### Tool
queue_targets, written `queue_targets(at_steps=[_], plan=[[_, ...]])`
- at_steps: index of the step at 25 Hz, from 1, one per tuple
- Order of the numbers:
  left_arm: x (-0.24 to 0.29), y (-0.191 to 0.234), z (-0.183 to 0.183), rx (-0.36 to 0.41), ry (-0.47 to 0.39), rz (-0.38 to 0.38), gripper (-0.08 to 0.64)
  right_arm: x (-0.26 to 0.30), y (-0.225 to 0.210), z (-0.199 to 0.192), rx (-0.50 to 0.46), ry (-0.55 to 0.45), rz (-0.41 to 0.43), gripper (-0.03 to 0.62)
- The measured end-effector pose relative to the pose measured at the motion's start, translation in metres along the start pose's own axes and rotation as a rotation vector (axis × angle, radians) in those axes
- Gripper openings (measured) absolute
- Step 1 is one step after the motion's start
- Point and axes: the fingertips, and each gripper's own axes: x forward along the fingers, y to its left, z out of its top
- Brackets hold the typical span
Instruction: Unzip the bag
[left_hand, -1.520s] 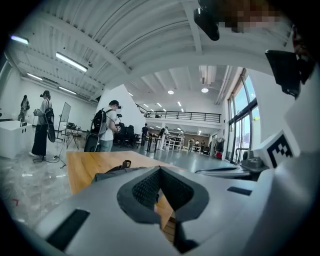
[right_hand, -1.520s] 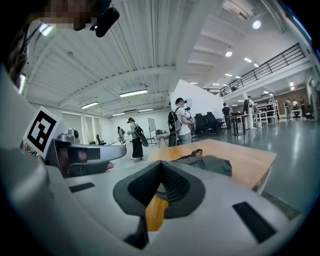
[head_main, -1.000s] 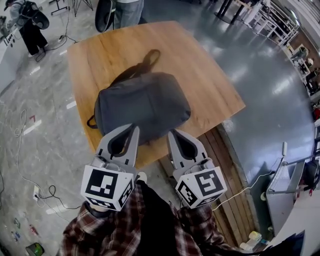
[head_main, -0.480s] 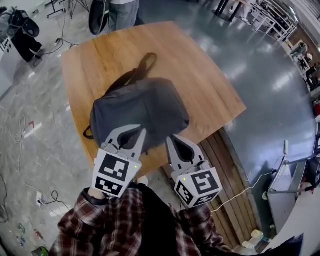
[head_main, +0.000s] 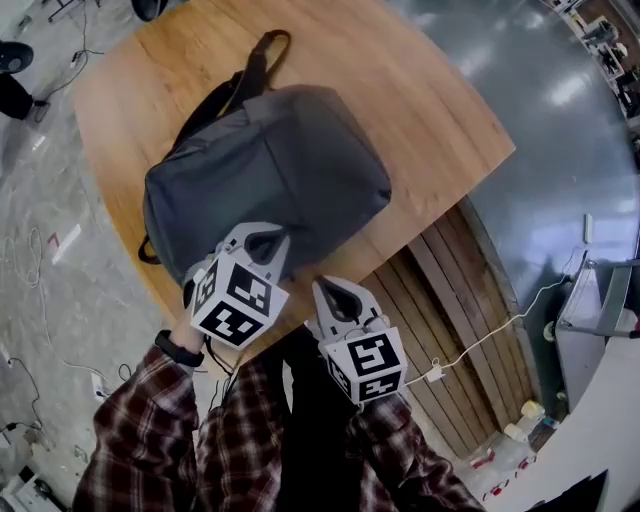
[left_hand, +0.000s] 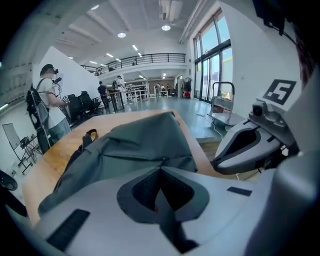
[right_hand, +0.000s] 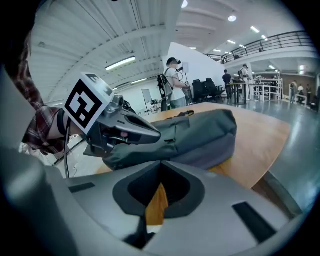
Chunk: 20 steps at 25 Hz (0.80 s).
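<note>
1. The gray bag (head_main: 270, 165) is lying plump and apparently zipped on the wooden table (head_main: 430, 90), upper middle of the frame.
2. The left gripper (head_main: 265, 236) is hovering over the bag's near edge with its jaws closed on nothing, probably seeking the zipper.
3. The right gripper (head_main: 320, 287), likewise closed and empty, is waiting at lower centre.

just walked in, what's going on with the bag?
A person holds a claw in each hand over a grey bag lying on a wooden table. The left claw is shut and empty, at the bag's near end. The right claw, also shut and empty, is by the table's near edge. The bag looks closed; unzipping hasn't begun.
</note>
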Motion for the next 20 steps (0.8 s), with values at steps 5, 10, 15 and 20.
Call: queue_targets(at_steps=[5,10,15,20], plan=[[0.039,-0.007,-0.028,-0.026,0.032,-0.1,0.008,0.031,-0.003,-0.045,0.015,0.125,0.006,0.011],[0.05,-0.005,-0.033,-0.126,0.005,-0.179,0.008,0.047,0.001,-0.065,0.029,0.214,0.07,0.017],[0.052,-0.008,-0.034,-0.136,0.0,-0.192,0.008,0.057,0.007,-0.067,0.045,0.289,0.167,0.092],[0.052,-0.007,-0.035,-0.139,-0.003,-0.2,0.008,0.073,0.011,-0.069,0.006,0.359,0.2,0.092]])
